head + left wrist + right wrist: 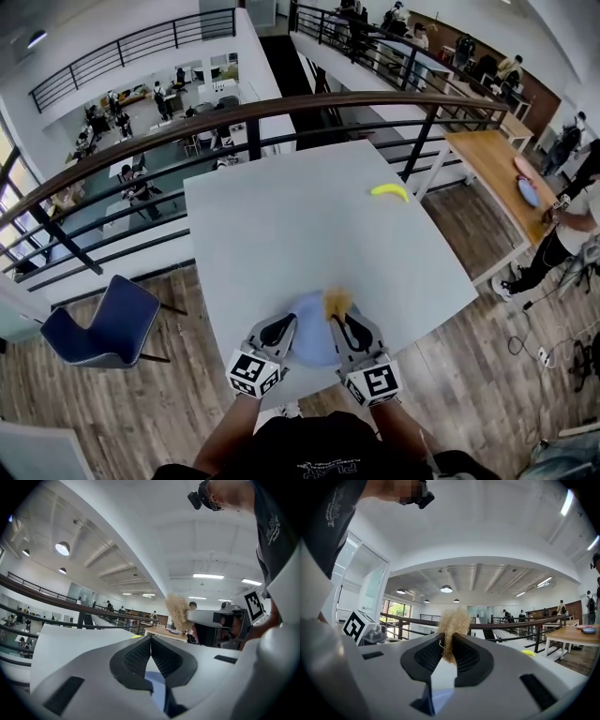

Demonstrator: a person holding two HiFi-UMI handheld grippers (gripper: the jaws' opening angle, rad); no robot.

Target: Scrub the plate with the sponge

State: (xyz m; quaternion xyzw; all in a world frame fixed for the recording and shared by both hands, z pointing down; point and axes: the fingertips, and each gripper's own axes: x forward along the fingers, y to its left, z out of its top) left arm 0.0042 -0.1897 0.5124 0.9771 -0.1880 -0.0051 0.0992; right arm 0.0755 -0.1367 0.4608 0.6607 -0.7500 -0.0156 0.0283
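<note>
At the near edge of the white desk [281,225], close before the person, the pale blue plate [314,345] is between the two grippers. The left gripper [281,326] has its jaws pressed together at the plate's left rim; whether they pinch it is unclear. The right gripper [345,323] is clamped on the tan, fibrous sponge [337,302], over the plate's far edge. A blue chair [103,323] stands left of the desk. Farther out lies a yellow banana [389,190], well apart. Only the right gripper view shows the sponge's frayed tuft between the pads; only the head view shows the plate's rounded outline. Beyond runs a railing [281,108].
</note>
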